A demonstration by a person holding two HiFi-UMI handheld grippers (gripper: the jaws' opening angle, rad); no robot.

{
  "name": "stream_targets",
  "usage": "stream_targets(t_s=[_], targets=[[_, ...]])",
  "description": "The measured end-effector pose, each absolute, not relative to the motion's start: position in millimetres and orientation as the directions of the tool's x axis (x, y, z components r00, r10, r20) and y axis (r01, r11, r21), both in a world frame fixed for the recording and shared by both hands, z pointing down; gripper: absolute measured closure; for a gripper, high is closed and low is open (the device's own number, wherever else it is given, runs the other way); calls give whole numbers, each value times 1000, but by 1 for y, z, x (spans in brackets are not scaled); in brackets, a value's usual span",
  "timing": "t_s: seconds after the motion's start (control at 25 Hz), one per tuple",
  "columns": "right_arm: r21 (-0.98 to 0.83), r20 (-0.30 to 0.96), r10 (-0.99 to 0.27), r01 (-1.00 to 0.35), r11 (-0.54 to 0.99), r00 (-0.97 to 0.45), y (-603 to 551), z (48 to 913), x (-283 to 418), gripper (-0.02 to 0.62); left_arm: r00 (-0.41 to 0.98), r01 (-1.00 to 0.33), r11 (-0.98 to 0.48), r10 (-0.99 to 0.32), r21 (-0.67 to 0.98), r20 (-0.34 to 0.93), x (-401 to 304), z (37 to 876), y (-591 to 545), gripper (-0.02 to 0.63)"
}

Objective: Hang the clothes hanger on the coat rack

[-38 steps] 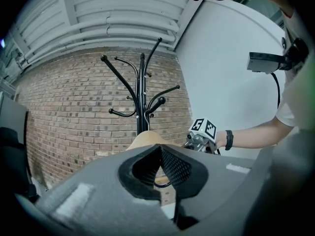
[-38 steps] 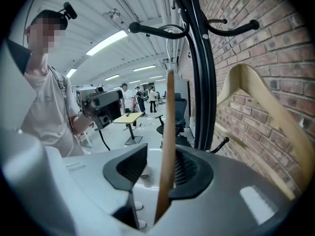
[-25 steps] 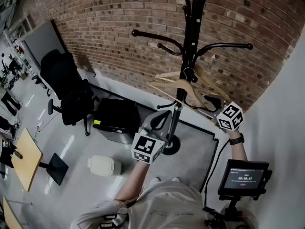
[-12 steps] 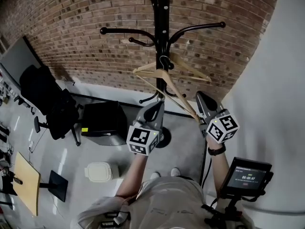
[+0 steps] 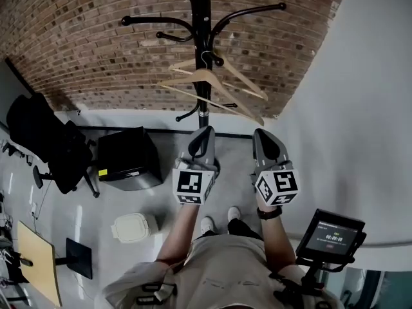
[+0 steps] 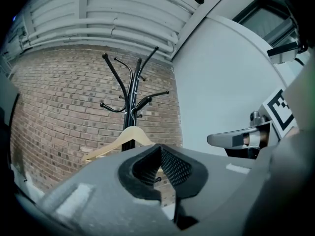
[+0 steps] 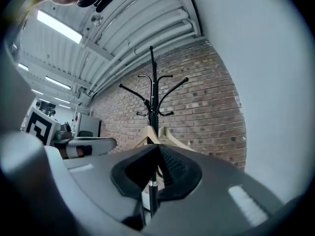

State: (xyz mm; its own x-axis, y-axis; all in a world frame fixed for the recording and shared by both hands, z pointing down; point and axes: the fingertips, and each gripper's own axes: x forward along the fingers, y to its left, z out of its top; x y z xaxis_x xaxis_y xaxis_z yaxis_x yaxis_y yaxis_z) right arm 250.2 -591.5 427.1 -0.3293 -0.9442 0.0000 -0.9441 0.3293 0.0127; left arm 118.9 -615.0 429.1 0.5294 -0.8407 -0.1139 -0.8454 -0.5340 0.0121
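The black coat rack [image 5: 203, 37] stands against the brick wall, and two wooden hangers [image 5: 215, 87] hang from a hook on its pole. Both grippers are held side by side in front of the rack, well short of it and touching nothing. My left gripper [image 5: 206, 132] is shut and empty; in the left gripper view its tips [image 6: 160, 149] point at the rack [image 6: 130, 107] and a hanger [image 6: 129, 134]. My right gripper [image 5: 261, 135] is shut and empty too; in the right gripper view [image 7: 158, 149] the rack [image 7: 153, 97] and hangers [image 7: 170, 136] lie straight ahead.
A black office chair [image 5: 45, 140] and a black cabinet [image 5: 125, 159] stand at the left by the wall. On the floor lie a white lidded box [image 5: 133, 227] and a wooden board [image 5: 35, 259]. A small screen on a stand [image 5: 331, 234] is at the lower right, beside a white wall.
My right gripper has drawn back from the right end of the front hanger and swung level beside the left one. The hanger stays on the rack. The head view has tilted upward.
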Motion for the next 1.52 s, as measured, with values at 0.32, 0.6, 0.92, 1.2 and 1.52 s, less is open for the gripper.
stream_targets(t_s=[0.32,0.6,0.92,1.2,1.52], targets=[[32,35,-938,-937,347,-346,-523,437,220,591,518,-852,-522,-849,24,-102,109,428,-551,606],[41,-38,-913,-914,404,-405,-438,419,204,591,535,-842,-539,-832,-12,-149,120,402,-461,604],[-128,128,-889,-897,424,-439,-269,478,239,591,476,-877,-473,-879,85,17,132,466,-304,604],[-56,62,-889,-891,450,-453,-220,448,217,591,498,-867,-498,-867,10,-11,123,442,-238,604],[-26,-52,-908,-908,418,-416,-220,397,188,591,537,-844,-532,-836,-73,-114,89,384,-223,604]])
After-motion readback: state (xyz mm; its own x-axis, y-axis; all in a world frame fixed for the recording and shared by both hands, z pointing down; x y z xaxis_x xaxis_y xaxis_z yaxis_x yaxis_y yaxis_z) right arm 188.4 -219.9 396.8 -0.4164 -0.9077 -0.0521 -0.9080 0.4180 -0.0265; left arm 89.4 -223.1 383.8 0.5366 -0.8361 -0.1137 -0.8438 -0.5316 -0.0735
